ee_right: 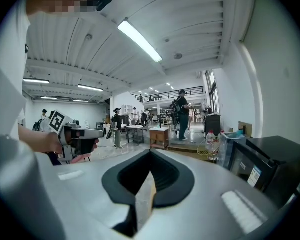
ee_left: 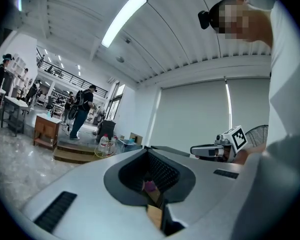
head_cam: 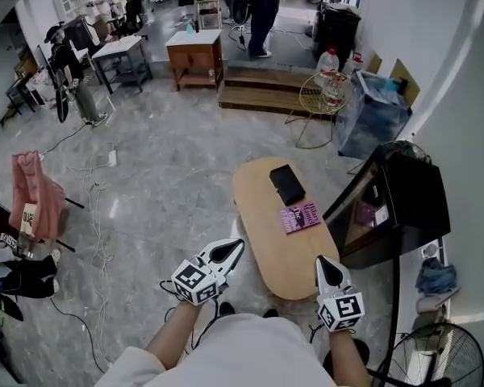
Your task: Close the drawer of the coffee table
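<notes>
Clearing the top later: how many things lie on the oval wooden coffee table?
2. A flat black rectangular case lies toward the far end; a pink printed booklet lies just nearer, by the right edge. Nothing seems hidden.

Oval wooden coffee table ahead of left gripper and right gripper fingers, flat black box behind pink booklet on it

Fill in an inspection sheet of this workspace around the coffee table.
Surface: oval wooden coffee table.
Job's things: drawer not visible from above.
Clutter: black box and pink booklet on the table.
Grippers: left gripper and right gripper both shut, empty, by the table's near end.
Cables: loose cables on the floor, left.
Surroundings: black cabinet beside the table, fan, person far off.
</notes>
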A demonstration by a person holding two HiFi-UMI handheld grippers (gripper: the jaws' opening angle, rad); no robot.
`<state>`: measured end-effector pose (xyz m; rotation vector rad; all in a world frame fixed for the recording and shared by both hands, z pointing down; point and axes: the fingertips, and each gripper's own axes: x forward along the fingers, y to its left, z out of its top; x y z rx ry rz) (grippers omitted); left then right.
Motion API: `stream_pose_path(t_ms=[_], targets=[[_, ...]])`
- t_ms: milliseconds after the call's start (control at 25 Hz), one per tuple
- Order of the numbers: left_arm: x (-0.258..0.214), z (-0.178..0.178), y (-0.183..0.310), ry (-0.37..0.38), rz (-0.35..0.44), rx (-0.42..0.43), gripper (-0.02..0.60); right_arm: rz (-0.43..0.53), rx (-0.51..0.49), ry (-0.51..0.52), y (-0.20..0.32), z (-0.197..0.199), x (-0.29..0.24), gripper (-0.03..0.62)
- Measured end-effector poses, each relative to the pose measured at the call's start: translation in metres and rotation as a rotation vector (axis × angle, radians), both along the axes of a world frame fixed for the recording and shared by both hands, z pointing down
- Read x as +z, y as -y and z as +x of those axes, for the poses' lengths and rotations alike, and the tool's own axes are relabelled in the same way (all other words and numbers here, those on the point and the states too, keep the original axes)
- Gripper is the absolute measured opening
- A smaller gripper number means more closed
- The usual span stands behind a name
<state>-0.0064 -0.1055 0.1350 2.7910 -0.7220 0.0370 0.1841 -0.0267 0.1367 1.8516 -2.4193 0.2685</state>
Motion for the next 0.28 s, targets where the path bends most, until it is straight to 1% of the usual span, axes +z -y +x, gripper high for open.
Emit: stream_pose_path(t_ms=[280], targets=[[-0.0020,0.0029,0.0024,0.000,-0.001,0.002,0.008,0.001,0.004,-0.004,-0.0003,0.0034,0.0013,0.006]])
